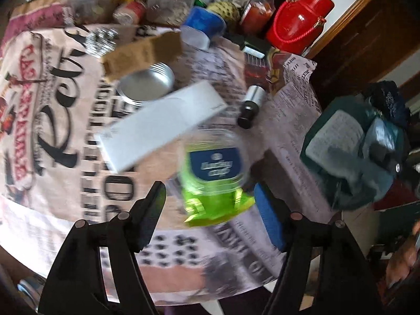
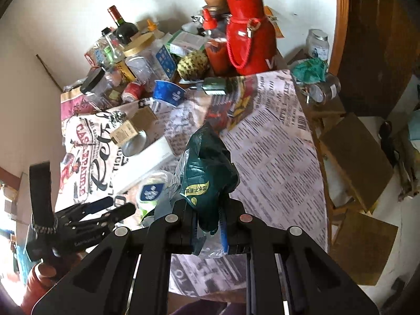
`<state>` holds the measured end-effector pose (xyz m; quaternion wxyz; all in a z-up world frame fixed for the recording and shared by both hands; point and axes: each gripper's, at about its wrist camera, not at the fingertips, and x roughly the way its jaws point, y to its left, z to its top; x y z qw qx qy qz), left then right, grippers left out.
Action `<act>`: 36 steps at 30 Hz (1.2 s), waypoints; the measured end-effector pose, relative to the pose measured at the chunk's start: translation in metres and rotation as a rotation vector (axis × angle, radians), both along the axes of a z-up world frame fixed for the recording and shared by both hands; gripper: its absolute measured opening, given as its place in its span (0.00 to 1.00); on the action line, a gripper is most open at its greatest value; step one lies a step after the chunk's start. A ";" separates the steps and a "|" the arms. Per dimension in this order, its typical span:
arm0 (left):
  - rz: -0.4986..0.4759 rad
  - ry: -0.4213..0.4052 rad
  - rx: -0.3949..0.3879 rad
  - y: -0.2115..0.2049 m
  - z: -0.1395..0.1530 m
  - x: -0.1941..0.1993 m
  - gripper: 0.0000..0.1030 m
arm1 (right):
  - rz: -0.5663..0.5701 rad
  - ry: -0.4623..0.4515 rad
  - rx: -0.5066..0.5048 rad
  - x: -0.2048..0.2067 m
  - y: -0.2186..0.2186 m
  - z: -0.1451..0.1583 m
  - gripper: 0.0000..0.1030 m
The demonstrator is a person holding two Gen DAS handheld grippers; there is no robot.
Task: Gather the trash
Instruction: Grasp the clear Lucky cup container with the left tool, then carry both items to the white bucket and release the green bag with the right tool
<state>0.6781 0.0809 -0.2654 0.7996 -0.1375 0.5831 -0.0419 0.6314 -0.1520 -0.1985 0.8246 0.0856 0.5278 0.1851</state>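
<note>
Lighting: soft, even daylight in both views; source not determinable, though the lower left corner of the right wrist view is blown out to white. Shadows: faint, cast by the bottles on the wall (image 2: 162, 5) behind the table (image 2: 275, 144). Glare: bright highlights on the red flask (image 2: 249, 34) and on the round metal tin (image 1: 147, 82). Blur: heavy motion smear across the whole left wrist view, print on the green-labelled tub (image 1: 214, 168) barely legible; right wrist view mostly sharp, softening low down. Distortion: strong fisheye bowing, dark vignetted corners.
</note>
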 end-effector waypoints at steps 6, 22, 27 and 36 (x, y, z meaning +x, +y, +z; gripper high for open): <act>0.035 0.079 0.129 -0.029 -0.025 0.027 0.67 | 0.028 0.013 -0.010 0.011 -0.019 -0.006 0.12; 0.177 0.100 0.232 -0.050 -0.047 0.062 0.75 | 0.217 0.028 -0.001 0.040 -0.033 -0.021 0.12; 0.187 0.008 0.242 -0.054 -0.034 0.054 0.72 | 0.213 0.035 0.006 0.039 -0.038 -0.024 0.12; 0.138 -0.199 0.189 -0.048 0.043 -0.017 0.71 | 0.152 -0.024 0.012 0.008 -0.038 0.002 0.12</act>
